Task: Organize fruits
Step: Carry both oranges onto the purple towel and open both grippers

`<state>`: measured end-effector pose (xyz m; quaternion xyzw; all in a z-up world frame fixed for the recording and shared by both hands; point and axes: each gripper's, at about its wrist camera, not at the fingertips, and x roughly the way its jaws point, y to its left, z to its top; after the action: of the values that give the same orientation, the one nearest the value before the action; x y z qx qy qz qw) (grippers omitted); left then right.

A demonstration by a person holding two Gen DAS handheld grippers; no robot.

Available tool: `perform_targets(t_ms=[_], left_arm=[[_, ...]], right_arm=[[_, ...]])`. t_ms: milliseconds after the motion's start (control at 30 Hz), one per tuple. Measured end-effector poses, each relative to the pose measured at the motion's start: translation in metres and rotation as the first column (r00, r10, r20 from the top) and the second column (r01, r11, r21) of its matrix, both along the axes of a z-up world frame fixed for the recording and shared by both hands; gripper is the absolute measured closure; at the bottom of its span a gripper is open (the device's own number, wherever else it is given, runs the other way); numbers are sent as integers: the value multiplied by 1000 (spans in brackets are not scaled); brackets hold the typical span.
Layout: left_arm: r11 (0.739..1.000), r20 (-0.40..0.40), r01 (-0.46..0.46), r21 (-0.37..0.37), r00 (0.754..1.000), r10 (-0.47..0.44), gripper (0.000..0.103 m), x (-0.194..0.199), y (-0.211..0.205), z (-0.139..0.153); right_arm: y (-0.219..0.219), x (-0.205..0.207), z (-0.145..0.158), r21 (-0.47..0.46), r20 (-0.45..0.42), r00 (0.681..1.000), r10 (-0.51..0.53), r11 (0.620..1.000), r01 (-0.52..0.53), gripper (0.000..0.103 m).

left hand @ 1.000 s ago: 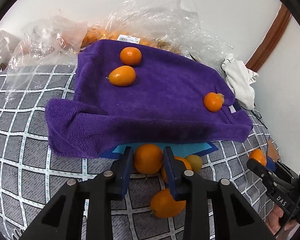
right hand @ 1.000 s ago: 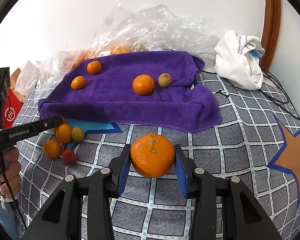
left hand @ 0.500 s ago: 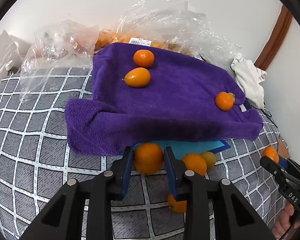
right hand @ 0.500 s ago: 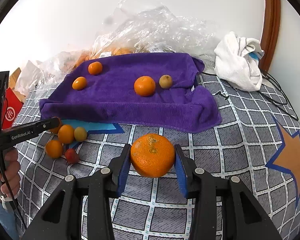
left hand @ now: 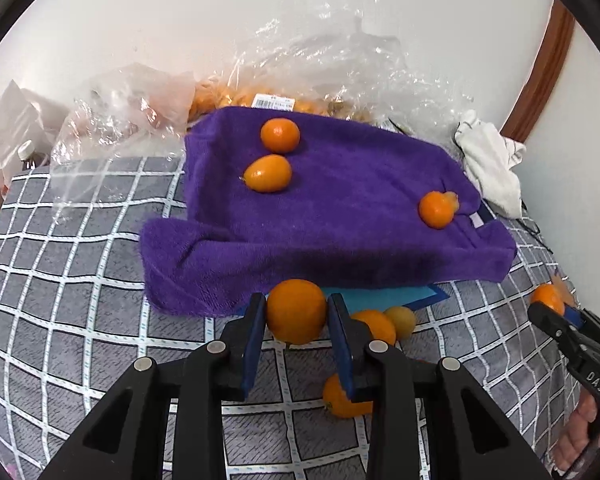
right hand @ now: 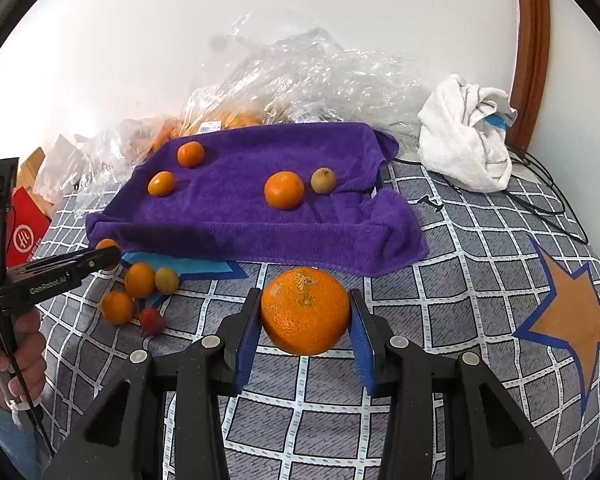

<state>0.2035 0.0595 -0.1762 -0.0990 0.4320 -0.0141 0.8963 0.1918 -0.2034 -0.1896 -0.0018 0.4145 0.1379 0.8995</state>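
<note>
My left gripper [left hand: 296,308] is shut on a small orange [left hand: 296,320], held just in front of the purple towel [left hand: 360,240]. On the towel lie a round orange [left hand: 280,135], an oval kumquat [left hand: 268,173] and another orange [left hand: 436,210]. My right gripper [right hand: 305,312] is shut on a large orange [right hand: 305,320] above the checked bedspread [right hand: 460,280]. In the right wrist view the towel [right hand: 240,216] also carries a greenish fruit [right hand: 323,180]. Loose fruits [right hand: 140,280] and a small red one [right hand: 152,320] lie by the towel's near left corner, beside the left gripper [right hand: 100,258].
Crumpled clear plastic bags [left hand: 320,68] with more oranges sit behind the towel against the wall. A white cloth [right hand: 464,140] and black cables [right hand: 540,184] lie at the back right. A red box [right hand: 24,236] stands at the left. A hand [right hand: 16,348] holds the left gripper.
The left wrist view has swung left, so the towel now sits further right in it; the small orange stays gripped. The right gripper and its large orange have not moved.
</note>
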Motion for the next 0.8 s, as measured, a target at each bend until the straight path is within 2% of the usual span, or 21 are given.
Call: perform_targets(t_ms=[100, 400, 800], left_arm=[[1000, 10, -9, -23, 1000, 9, 73, -4, 4, 9], [999, 78, -34, -29, 996, 37, 73, -8, 15, 41], [998, 105, -45, -43, 993, 50, 73, 16, 27, 56]], right_arm=[[1, 0, 2, -4, 9, 1000, 7, 1000, -7, 62], [4, 9, 12, 5, 29, 1000, 12, 1000, -12, 62], [10, 46, 18, -30, 37, 999, -6, 1000, 7, 62]])
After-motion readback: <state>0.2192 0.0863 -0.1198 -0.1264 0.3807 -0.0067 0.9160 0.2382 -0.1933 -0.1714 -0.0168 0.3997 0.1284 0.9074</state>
